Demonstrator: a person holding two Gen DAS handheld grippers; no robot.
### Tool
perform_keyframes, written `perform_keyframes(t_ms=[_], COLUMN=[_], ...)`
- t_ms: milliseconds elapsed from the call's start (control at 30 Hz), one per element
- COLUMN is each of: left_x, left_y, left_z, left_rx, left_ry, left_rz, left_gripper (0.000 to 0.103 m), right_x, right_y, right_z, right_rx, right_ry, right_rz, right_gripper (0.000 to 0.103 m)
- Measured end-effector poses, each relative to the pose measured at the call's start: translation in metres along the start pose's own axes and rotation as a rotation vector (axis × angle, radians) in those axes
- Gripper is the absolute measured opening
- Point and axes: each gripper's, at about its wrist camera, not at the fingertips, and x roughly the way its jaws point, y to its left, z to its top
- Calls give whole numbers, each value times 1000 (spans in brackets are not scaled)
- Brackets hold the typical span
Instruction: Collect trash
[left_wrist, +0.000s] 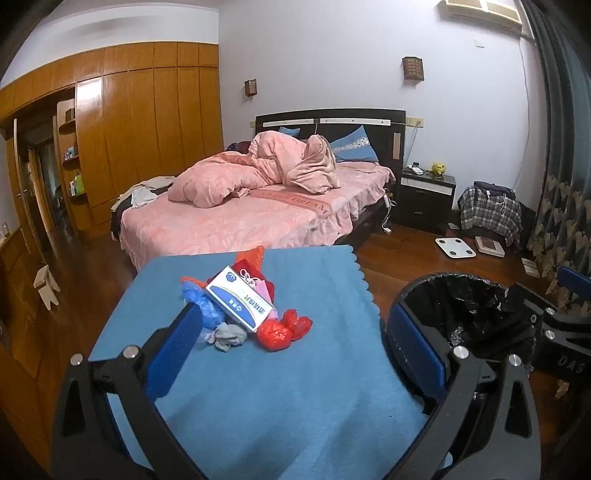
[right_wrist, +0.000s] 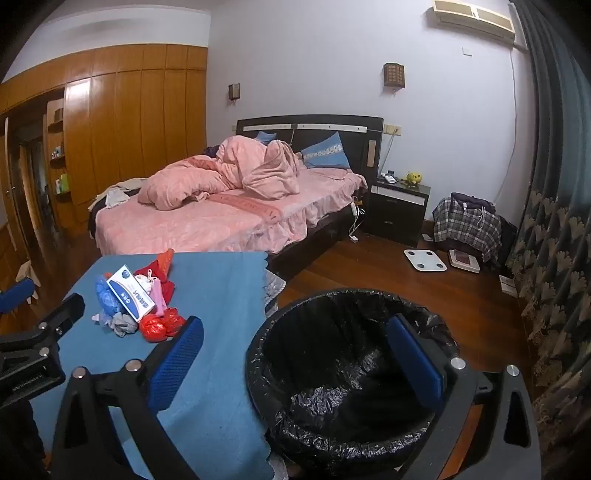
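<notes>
Both the left hand-held gripper (left_wrist: 295, 325) and the right hand-held gripper (right_wrist: 295, 332) are wide and hold nothing, while the trash pile (left_wrist: 243, 302) (box (left_wrist: 240, 301), red bags (left_wrist: 282, 326)) sits mid-frame on the blue worktop (left_wrist: 295, 369), left of the black bin (right_wrist: 332, 369).

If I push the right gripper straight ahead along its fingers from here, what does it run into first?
Most likely the black-lined trash bin. The right gripper is open and empty, angled downward, and the bin's mouth fills the gap between its fingers. Depth is unclear, so it may meet the near rim or drop into the liner.

Trash pile (left_wrist: 242, 308) on table (left_wrist: 303, 369) — bin (left_wrist: 469, 306) right.
</notes>
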Motion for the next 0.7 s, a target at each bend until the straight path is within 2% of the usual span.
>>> perform_keyframes(t_ms=[700], left_x=[0], left_y=[-1], left_z=[0], left_rx=[2], left_ry=[4], left_rz=[1], left_gripper=[98], right_x=[1], right_y=[1], right_z=[-1], right_rx=[-2], right_ry=[-2], right_rz=[-1], right_gripper=[97])
